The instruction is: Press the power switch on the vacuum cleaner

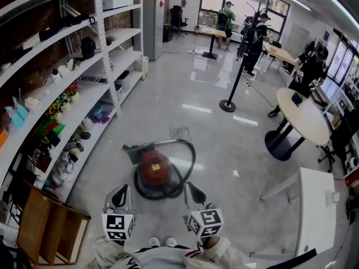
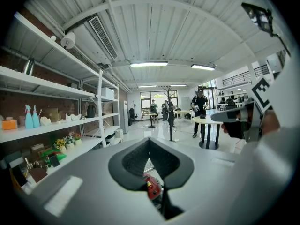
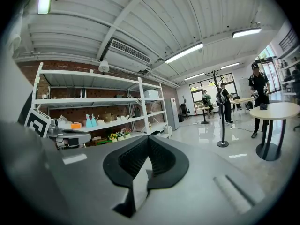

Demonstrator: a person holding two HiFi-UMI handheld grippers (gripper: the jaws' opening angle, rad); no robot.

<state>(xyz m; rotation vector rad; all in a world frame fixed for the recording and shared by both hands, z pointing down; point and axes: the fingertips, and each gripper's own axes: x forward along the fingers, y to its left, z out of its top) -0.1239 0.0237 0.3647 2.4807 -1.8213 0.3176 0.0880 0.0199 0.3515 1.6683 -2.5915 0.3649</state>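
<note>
The vacuum cleaner [image 1: 154, 168] is a round red canister on the glossy floor, with a black hose looped around it and a grey nozzle at its far left. Both grippers hover above the floor, on the near side of it. My left gripper [image 1: 120, 194] is near its front left, my right gripper [image 1: 194, 193] near its front right, and neither touches it. In the left gripper view the jaws [image 2: 149, 142] meet at the tips, and a sliver of the red vacuum cleaner [image 2: 151, 187] shows through the slit below. The right gripper [image 3: 149, 140] is shut too, holding nothing.
White shelving [image 1: 84, 94] full of small items runs along the left. A wooden crate [image 1: 47, 228] stands at the near left. A black stanchion post [image 1: 228, 104], a round table [image 1: 305, 119] and a white table [image 1: 317, 206] are on the right. People stand far back.
</note>
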